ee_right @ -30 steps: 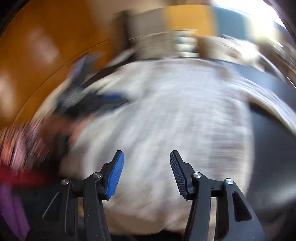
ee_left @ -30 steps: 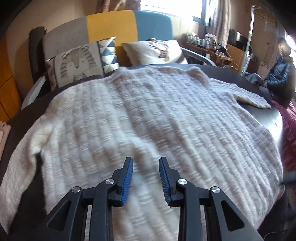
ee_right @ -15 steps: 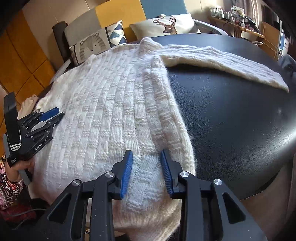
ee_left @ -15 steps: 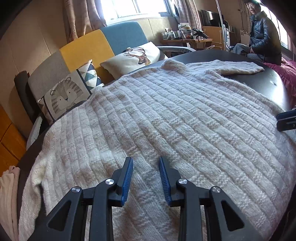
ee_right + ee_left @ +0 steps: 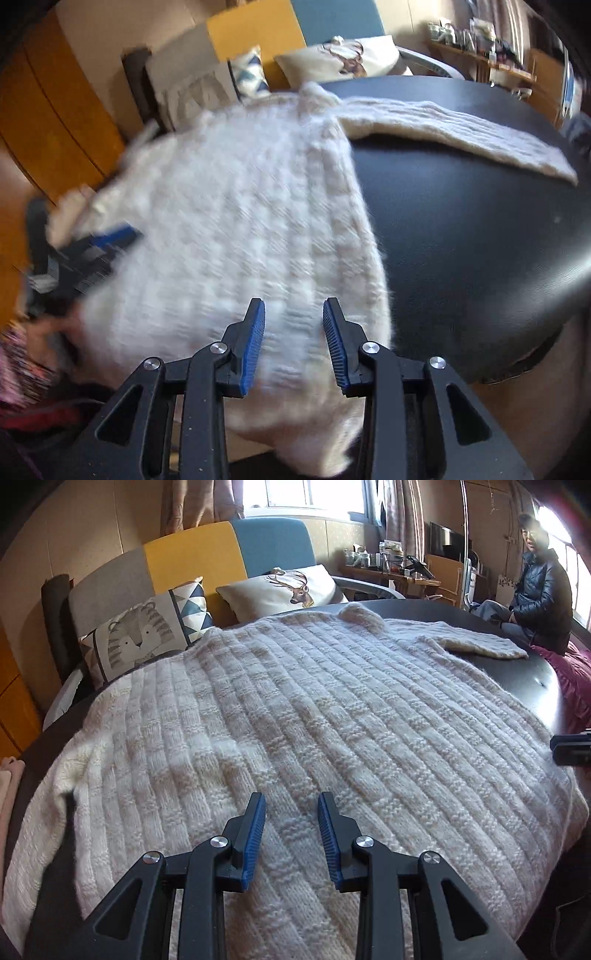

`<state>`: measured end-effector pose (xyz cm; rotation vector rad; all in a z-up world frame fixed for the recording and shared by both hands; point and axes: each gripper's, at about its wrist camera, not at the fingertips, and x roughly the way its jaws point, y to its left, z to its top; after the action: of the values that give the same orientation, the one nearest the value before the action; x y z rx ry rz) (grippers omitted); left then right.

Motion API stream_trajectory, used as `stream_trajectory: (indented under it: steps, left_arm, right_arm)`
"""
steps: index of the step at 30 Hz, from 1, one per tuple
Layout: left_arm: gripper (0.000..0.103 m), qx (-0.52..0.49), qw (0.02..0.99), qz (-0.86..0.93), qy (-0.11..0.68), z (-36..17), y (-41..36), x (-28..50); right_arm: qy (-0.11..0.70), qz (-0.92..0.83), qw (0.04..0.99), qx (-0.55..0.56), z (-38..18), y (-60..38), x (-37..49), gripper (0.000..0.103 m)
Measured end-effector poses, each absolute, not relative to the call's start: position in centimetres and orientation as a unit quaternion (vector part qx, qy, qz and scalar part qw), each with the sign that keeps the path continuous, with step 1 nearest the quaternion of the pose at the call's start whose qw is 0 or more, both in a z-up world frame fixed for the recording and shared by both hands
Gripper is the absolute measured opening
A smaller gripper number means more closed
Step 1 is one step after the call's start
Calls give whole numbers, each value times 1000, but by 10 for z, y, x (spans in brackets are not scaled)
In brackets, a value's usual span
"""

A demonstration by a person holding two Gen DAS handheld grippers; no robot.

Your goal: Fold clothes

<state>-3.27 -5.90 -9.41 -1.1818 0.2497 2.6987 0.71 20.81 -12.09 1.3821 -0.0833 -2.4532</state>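
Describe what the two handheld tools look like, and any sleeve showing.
Both the left tool and the right tool have black plastic linkage arms with silver rivets and two fingers lined with ribbed blue pads. In the right wrist view, a blurred pink, patterned sleeve shows behind the left tool.

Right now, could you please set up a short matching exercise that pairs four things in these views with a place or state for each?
Things:
1. sweater
2. sweater sleeve
3. tiger cushion
4. left gripper

Places or states:
a. propped against the sofa back
b. stretched out across bare black tabletop
c. open, low over the near hem
d. spread flat over the round table

Pairs: 1-d, 2-b, 3-a, 4-c
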Motion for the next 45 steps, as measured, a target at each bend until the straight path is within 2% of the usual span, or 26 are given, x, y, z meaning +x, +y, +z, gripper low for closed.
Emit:
stream_trajectory:
  steps: [5, 9, 12, 14, 17, 21, 26, 33, 42, 44, 45]
  left_arm:
    - [30, -399, 97, 909, 76, -97, -60, -36]
    - [30, -409, 101, 905, 50, -98, -61, -50]
    - [34, -414, 92, 904, 58, -97, -57, -68]
    - [34, -418, 87, 902, 63, -95, -56, -79]
    - [31, -417, 87, 900, 90, -90, -47, -74]
    - [30, -402, 131, 897, 124, -82, -18, -56]
    - [30, -393, 184, 885, 170, -84, 31, -40]
    - [31, -389, 161, 888, 186, -89, 40, -38]
    - [31, -402, 165, 890, 137, -90, 28, -40]
    - [31, -406, 166, 890, 129, -90, 27, -41]
    - [31, -407, 166, 889, 126, -90, 27, -42]
  right_arm:
    - [-37, -868, 151, 471, -127, 215, -4, 36]
    - [-14, -877, 144, 459, -128, 207, -24, 36]
    - [-8, -881, 151, 448, -129, 203, -41, 37]
    - [-7, -879, 167, 447, -128, 203, -45, 41]
    - [2, -879, 206, 430, -111, 201, -22, 41]
    - [93, -869, 288, 392, -93, 186, 44, 41]
    - [204, -834, 346, 378, -101, 158, 92, 41]
    - [331, -786, 367, 371, -125, 123, 101, 41]
    - [363, -780, 364, 356, -126, 112, 92, 41]
    - [360, -774, 376, 360, -127, 109, 93, 26]
    - [358, -770, 383, 363, -127, 108, 94, 13]
